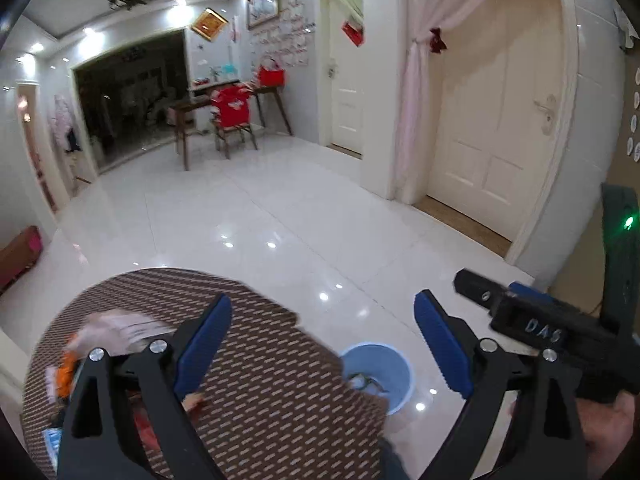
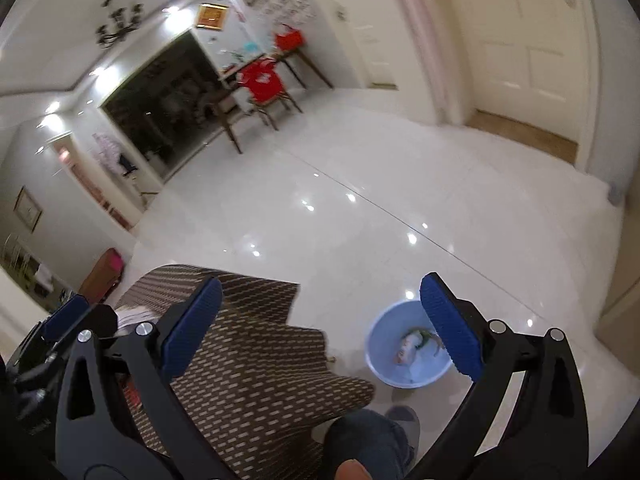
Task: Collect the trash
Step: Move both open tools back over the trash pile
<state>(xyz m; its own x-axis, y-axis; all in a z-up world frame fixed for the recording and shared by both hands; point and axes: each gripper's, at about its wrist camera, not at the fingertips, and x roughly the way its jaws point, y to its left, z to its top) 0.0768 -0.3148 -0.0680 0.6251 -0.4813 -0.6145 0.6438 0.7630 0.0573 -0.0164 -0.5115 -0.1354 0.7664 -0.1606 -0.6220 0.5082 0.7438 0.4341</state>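
From the left wrist view, the left gripper [image 1: 324,344] stands spread wide with nothing between its blue pads [image 1: 204,344], above a round table [image 1: 280,400] in a brown patterned cloth where blurred scraps of trash [image 1: 116,330] lie at the far left edge — the pale blue bin [image 1: 390,364] sits on the glossy white floor [image 1: 280,208] just beside the table. From the right wrist view, the right gripper [image 2: 320,330] is likewise wide open and empty, and the bin [image 2: 384,336] below holds a few discarded bits [image 2: 416,344] — green and pale.

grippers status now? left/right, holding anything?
Left gripper: open, jaws wide, nothing between them.
Right gripper: open, jaws wide, nothing held.
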